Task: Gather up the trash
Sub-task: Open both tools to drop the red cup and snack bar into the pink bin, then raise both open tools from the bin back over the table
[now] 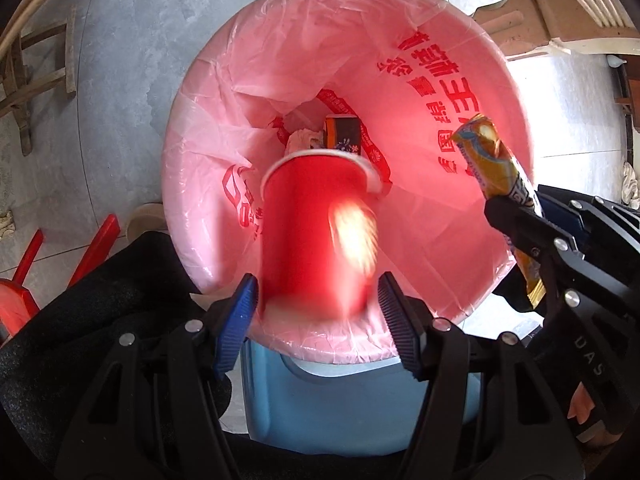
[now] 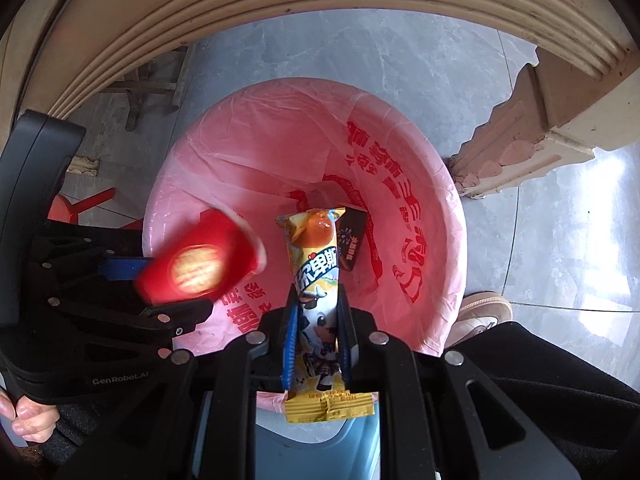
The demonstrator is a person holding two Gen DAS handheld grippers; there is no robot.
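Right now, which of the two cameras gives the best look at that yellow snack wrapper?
The right wrist view: the yellow snack wrapper stands centred and sharp, printed face toward the camera, pinched in the right gripper. The left wrist view shows it only edge-on at the far right, partly hidden by the gripper.

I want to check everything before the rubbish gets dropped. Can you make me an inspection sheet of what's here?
Surface: grey marble-look tiled floor.
Job's things: blue plastic bin lined with a pink printed plastic bag; blurred red paper cup; yellow snack wrapper; dark wrapper and white crumpled paper already inside.
Clutter: red plastic stool.
Grippers: left gripper around the cup; right gripper shut on the snack wrapper, both over the bin.
Cables: nothing seen.
Surroundings: beige carved furniture, wooden stool, person's shoe.
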